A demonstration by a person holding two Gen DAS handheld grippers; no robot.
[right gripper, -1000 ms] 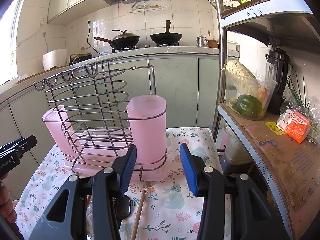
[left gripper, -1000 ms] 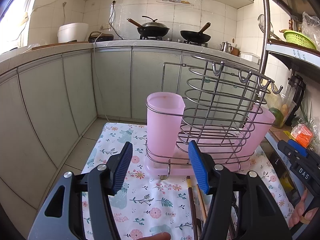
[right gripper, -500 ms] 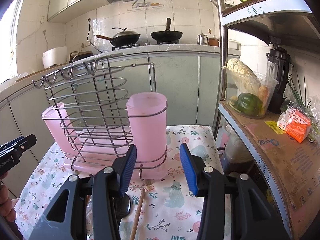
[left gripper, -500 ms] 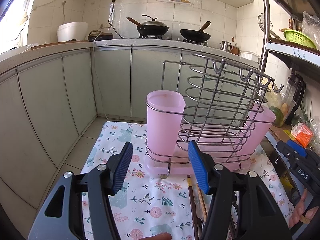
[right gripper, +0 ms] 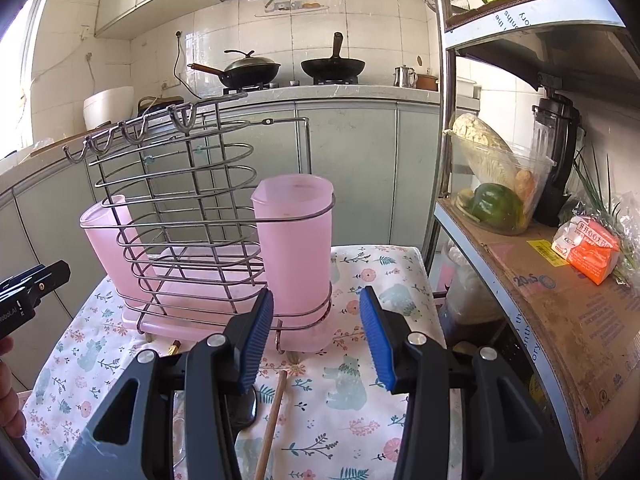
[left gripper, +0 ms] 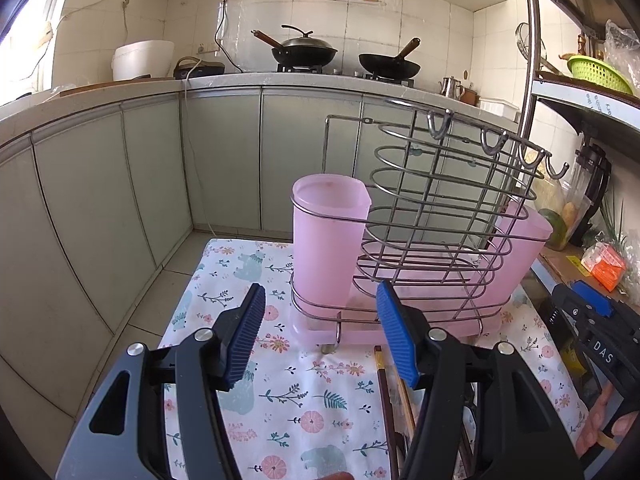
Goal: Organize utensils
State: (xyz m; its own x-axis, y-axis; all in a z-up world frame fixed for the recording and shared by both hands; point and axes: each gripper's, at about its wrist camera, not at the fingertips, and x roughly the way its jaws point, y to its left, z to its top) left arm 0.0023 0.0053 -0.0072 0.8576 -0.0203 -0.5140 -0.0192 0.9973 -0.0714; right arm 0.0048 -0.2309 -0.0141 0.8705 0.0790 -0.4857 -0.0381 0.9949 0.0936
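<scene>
Left gripper (left gripper: 320, 334) is spread and empty; chopsticks (left gripper: 386, 400) lie just under its right finger, long axis toward the rack (left gripper: 420, 220). Right gripper (right gripper: 316, 338), also spread and empty, hovers over a wooden handle (right gripper: 274, 412) and dark spoon (right gripper: 246, 408), probably nearer

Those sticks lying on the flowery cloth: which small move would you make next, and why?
Probably lower the right gripper onto the wooden stick just below it. Both grippers are open and hold nothing, the pink cups in the wire rack look empty, and the utensils lie loose on the cloth.
</scene>
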